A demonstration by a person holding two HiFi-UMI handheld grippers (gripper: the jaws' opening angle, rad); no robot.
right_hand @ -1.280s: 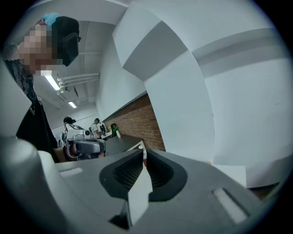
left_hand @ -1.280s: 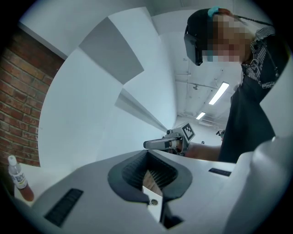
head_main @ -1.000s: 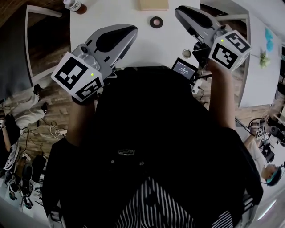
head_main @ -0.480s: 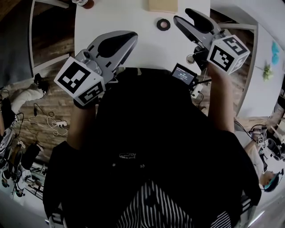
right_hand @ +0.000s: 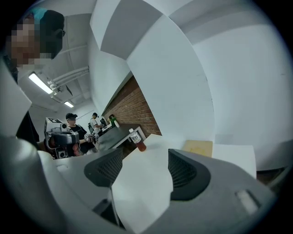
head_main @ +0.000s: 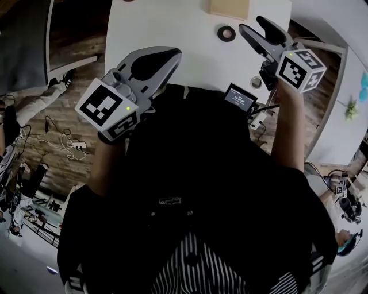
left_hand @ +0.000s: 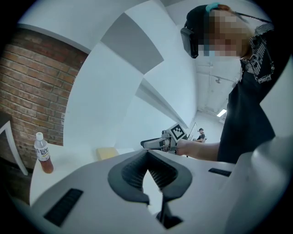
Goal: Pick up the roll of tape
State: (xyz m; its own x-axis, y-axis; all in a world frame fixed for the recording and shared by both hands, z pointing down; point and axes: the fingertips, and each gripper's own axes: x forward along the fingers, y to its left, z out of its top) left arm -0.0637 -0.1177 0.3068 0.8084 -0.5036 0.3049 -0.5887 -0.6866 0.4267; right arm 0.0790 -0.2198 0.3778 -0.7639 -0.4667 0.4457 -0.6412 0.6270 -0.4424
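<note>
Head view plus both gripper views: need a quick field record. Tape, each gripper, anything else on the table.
tape: roll of tape lying flat on the white table, untouched
right gripper: open, jaws have just been opening, only bare table between them; beside the tape, apart from it
left gripper: shut, empty, above the table's near side
other items: tan block beyond the tape; bottle near a table edge
pick: not yet done

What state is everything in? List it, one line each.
Left gripper: shut, empty.
Right gripper: open, jaws just opening, nothing between.
Roll of tape: flat on the table, untouched.
Bottle: upright, capped.
</note>
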